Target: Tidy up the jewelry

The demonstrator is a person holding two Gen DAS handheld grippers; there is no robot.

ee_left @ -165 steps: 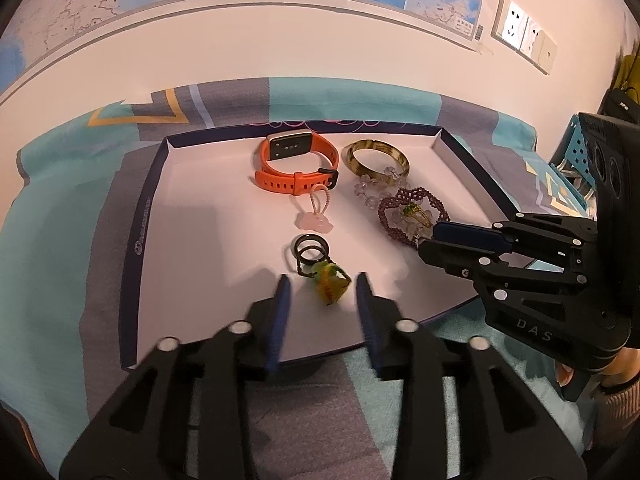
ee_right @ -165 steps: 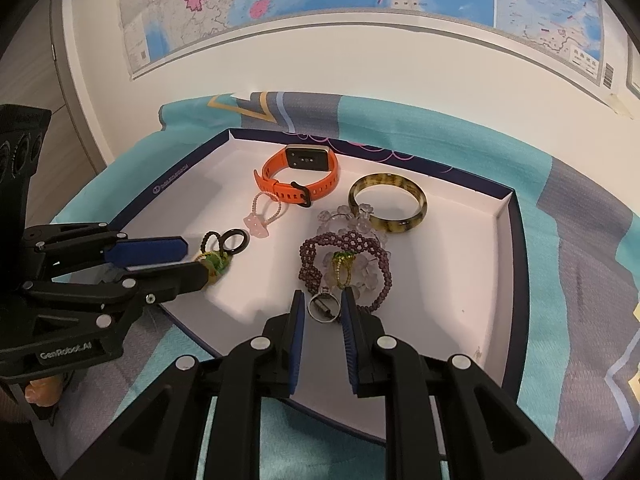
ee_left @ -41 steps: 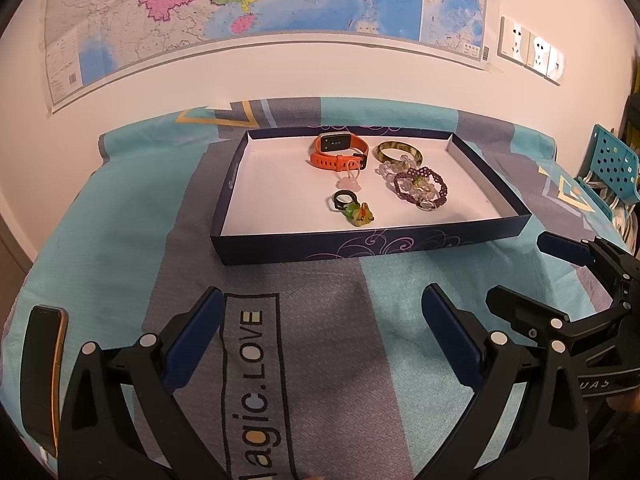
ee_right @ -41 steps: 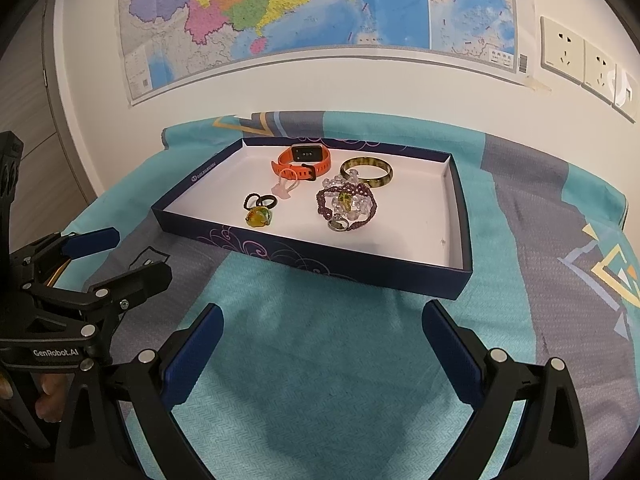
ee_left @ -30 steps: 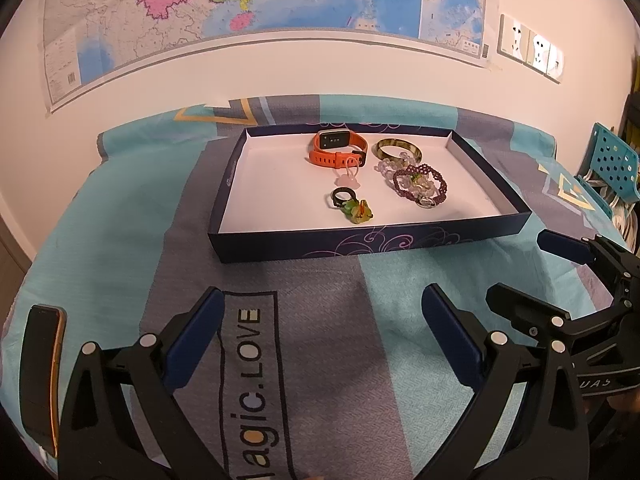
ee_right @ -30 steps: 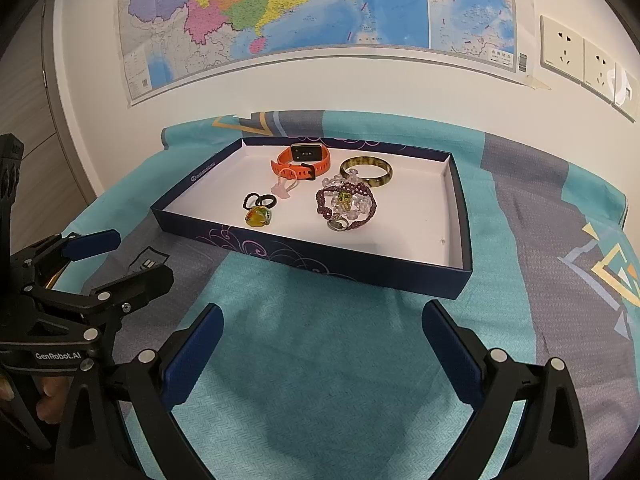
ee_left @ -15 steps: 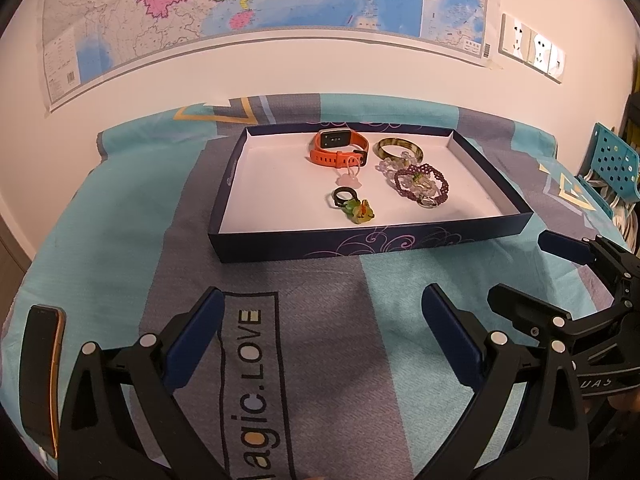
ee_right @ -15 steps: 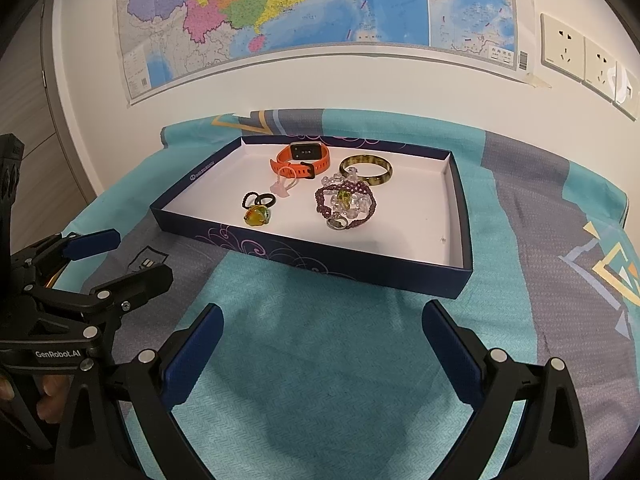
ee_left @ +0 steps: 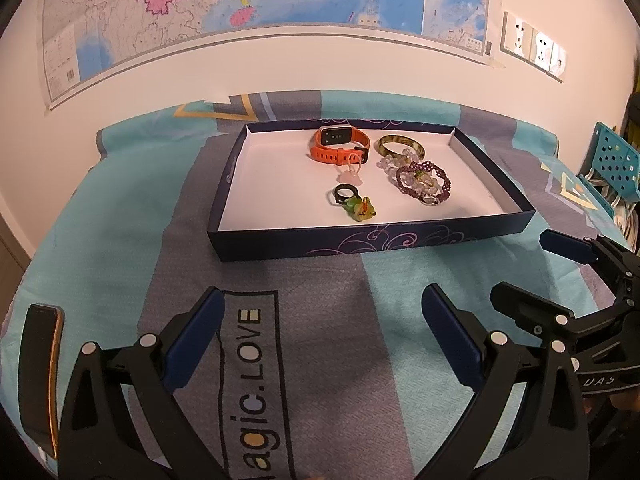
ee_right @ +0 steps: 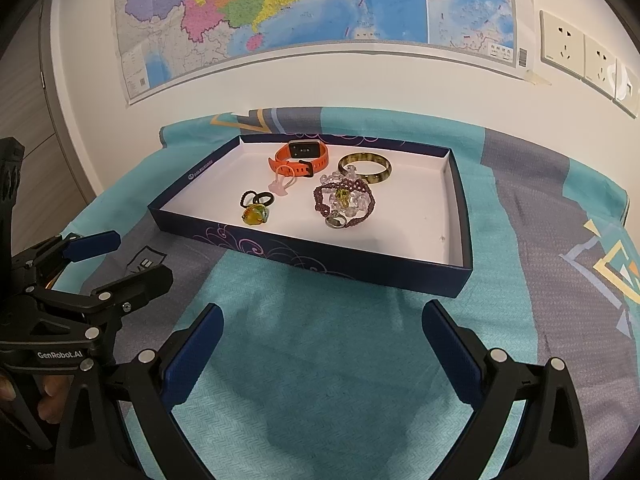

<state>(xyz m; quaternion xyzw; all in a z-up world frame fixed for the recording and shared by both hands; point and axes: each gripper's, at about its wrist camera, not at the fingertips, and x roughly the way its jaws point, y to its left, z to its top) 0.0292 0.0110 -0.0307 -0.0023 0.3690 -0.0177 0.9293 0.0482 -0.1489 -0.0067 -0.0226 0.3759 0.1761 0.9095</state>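
One dark blue tray (ee_left: 372,242) with a white floor is sitting on a teal-and-grey cloth (ee_left: 120,216) covering the tabletop, and all the jewelry is lying inside it. Counted in the tray: one orange watch band (ee_left: 338,145) at the far side; one tortoiseshell bangle (ee_left: 400,146) just beside it on the right; one purple beaded bracelet (ee_left: 423,182) nearer the front, overlapping a cluster of clear beads (ee_left: 390,163); one silver ring (ee_right: 336,221) touching the bracelet's near edge; one pale pink charm (ee_left: 351,175) on a loop below the watch band; one black hair tie (ee_left: 345,195) with a green-yellow ornament (ee_left: 362,210) touching it. The left gripper (ee_left: 318,334) is hovering over the cloth in front of the tray, jaws spread wide and holding nothing. The right gripper (ee_right: 318,338) is likewise hovering short of the tray, jaws wide and empty. Readable writing: "agic.LOVE" on the cloth print (ee_left: 252,364), "GenRobot.AI" on the left gripper body in the right wrist view, "UAS" on the right gripper body in the left wrist view. One phone (ee_left: 40,376) is lying at the cloth's left edge. One wall map (ee_right: 312,4) and three wall sockets (ee_right: 588,58) are showing behind.
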